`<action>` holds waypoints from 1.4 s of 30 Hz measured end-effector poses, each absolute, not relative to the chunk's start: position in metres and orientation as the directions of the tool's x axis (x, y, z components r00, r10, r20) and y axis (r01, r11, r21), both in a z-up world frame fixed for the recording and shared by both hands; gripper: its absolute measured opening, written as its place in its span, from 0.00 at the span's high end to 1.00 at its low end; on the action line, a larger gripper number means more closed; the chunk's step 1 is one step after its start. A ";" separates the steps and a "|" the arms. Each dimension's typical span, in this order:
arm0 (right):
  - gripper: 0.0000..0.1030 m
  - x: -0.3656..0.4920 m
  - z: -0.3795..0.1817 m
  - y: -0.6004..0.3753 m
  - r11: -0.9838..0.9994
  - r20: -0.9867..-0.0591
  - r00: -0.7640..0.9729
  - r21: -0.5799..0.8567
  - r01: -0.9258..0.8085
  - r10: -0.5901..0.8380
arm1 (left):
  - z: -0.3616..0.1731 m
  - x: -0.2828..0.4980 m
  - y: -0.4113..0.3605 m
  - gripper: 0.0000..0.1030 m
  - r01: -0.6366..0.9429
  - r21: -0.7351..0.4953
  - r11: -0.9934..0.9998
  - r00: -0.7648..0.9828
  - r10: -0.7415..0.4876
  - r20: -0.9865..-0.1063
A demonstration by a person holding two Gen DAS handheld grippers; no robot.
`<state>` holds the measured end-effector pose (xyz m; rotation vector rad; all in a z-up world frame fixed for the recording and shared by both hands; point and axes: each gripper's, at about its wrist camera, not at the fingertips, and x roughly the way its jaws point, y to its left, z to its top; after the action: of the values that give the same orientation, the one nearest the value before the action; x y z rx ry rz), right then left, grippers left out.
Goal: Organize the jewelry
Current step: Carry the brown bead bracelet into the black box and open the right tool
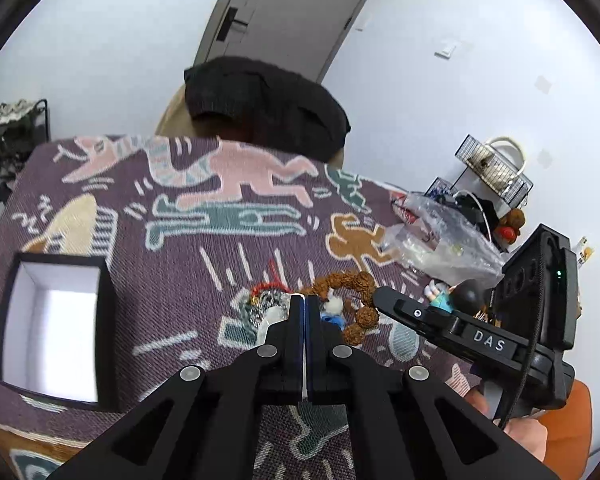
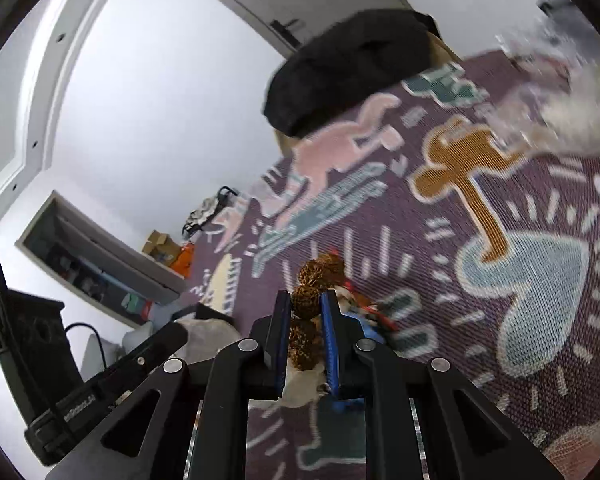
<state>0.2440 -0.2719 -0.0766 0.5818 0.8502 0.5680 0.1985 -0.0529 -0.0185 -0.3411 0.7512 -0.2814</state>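
the left gripper (image 1: 303, 300) had its two fingers pressed flat together with nothing between them, tips hovering over the patterned cloth (image 1: 172, 240) at about the centre of the left wrist view. just beyond those tips lay the jewelry pile: a silvery beaded piece with a red cord (image 1: 264, 300) at ten o'clock of the tips, and a small white and blue figure (image 1: 334, 308) at three o'clock, touching the brown strand.

the brown bead bracelet (image 2: 306, 302), made of rough, wrinkled seed beads, was pinched by the right gripper (image 2: 306, 306); in the right wrist view its blue-lined pads (image 2: 329, 320) sat against either side of one bead, with more beads showing above and below between the fingers. in the left wrist view the strand curved from twelve o'clock of the left tips round toward four o'clock, where the right gripper's finger reached in from the right edge.

an open black box with a white lining (image 1: 54, 328) stood on the cloth at nine o'clock, well apart from the jewelry. a crumpled clear plastic bag (image 1: 440, 236) lay at two o'clock, near a small doll with a dark head (image 1: 456, 296). a dark knitted hat (image 1: 260, 104) rested at the cloth's far edge at twelve o'clock.
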 end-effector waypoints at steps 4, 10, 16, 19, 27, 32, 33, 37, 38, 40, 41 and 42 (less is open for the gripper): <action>0.84 0.239 -0.059 -0.263 0.708 -0.504 0.544 0.653 -0.268 0.671 | -0.006 0.193 -0.046 1.00 0.133 -0.396 0.908 0.717 -0.364 -0.594; 0.85 0.233 -0.041 -0.256 0.706 -0.482 0.556 0.637 -0.308 0.677 | 0.016 0.184 -0.029 1.00 0.130 -0.378 0.917 0.753 -0.339 -0.564; 0.85 0.226 -0.024 -0.246 0.692 -0.456 0.555 0.632 -0.348 0.696 | 0.036 0.174 -0.003 1.00 0.109 -0.364 0.925 0.786 -0.304 -0.537; 0.85 0.224 -0.016 -0.238 0.684 -0.444 0.552 0.631 -0.367 0.706 | 0.045 0.168 0.012 1.00 0.097 -0.355 0.930 0.803 -0.284 -0.524; 0.85 0.216 -0.004 -0.207 0.659 -0.426 0.524 0.624 -0.421 0.738 | 0.047 0.156 0.047 1.00 0.052 -0.311 0.949 0.822 -0.218 -0.526; 0.85 0.213 -0.002 -0.185 0.649 -0.429 0.500 0.614 -0.450 0.752 | 0.036 0.155 0.066 1.00 0.013 -0.308 0.951 0.821 -0.186 -0.540; 0.85 0.212 -0.001 -0.180 0.646 -0.430 0.493 0.612 -0.456 0.756 | 0.033 0.155 0.071 1.00 0.000 -0.305 0.952 0.821 -0.174 -0.544; 0.85 0.210 -0.001 -0.165 0.640 -0.434 0.479 0.607 -0.470 0.763 | 0.021 0.155 0.083 1.00 -0.024 -0.318 0.948 0.817 -0.165 -0.553; 0.85 0.210 0.000 -0.161 0.639 -0.435 0.475 0.607 -0.473 0.765 | 0.018 0.156 0.085 1.00 -0.026 -0.322 0.946 0.814 -0.167 -0.556; 0.85 0.210 -0.001 -0.152 0.637 -0.439 0.467 0.606 -0.476 0.767 | 0.012 0.157 0.089 1.00 -0.044 -0.323 0.945 0.808 -0.156 -0.568; 0.85 0.210 -0.001 -0.148 0.636 -0.441 0.463 0.606 -0.478 0.769 | 0.009 0.158 0.091 1.00 -0.055 -0.321 0.945 0.805 -0.149 -0.575; 0.85 0.210 -0.001 -0.142 0.634 -0.445 0.457 0.606 -0.480 0.771 | 0.004 0.161 0.094 0.99 -0.070 -0.319 0.945 0.793 -0.141 -0.592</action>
<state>0.2102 -0.1422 -0.0010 0.4285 0.7640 0.8002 0.1605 0.0935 0.0042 -0.3365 0.6564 -0.0388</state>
